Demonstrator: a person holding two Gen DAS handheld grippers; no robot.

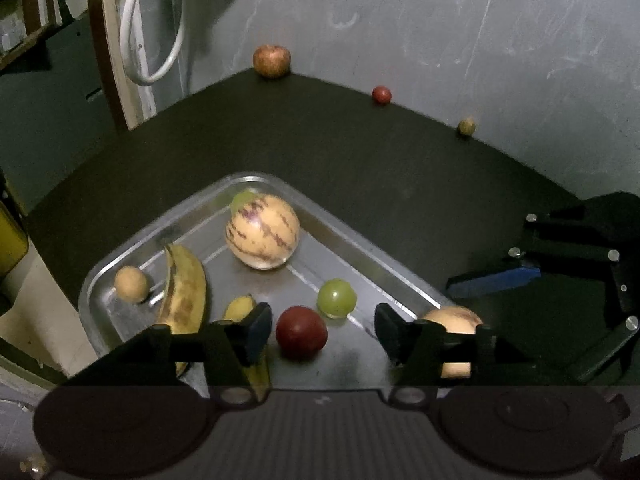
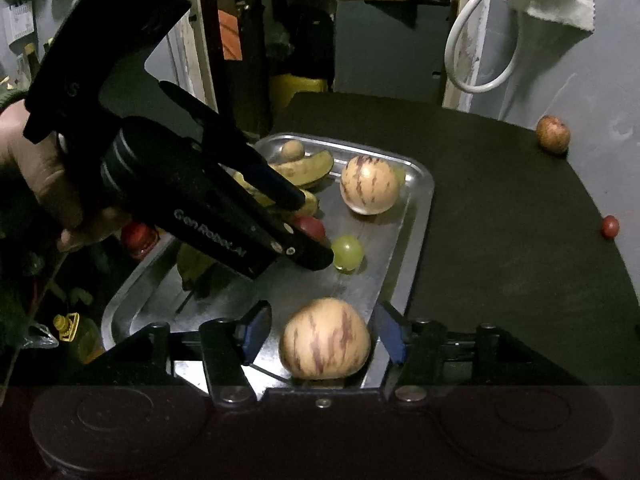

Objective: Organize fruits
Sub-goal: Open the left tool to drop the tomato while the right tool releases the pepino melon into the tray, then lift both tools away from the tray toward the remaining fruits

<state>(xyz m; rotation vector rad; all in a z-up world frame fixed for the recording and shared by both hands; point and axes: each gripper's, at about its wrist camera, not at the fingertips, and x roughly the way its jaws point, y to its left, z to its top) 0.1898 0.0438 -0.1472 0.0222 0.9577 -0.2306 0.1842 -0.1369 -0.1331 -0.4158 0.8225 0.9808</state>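
right wrist view, hand [image 2: 44, 176] gripping left claw [image 2: 308, 236] (unseen elsewhere)

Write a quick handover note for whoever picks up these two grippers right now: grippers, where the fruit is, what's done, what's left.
Left gripper: open over the tray, red fruit lying loose between its fingers.
Right gripper: open around a striped melon resting at the tray's near end; the pads do not look pressed on it.
In tray: second striped melon, bananas, green grape, small tan fruit.
Left on the table by the wall: apple, small red fruit, small olive fruit.
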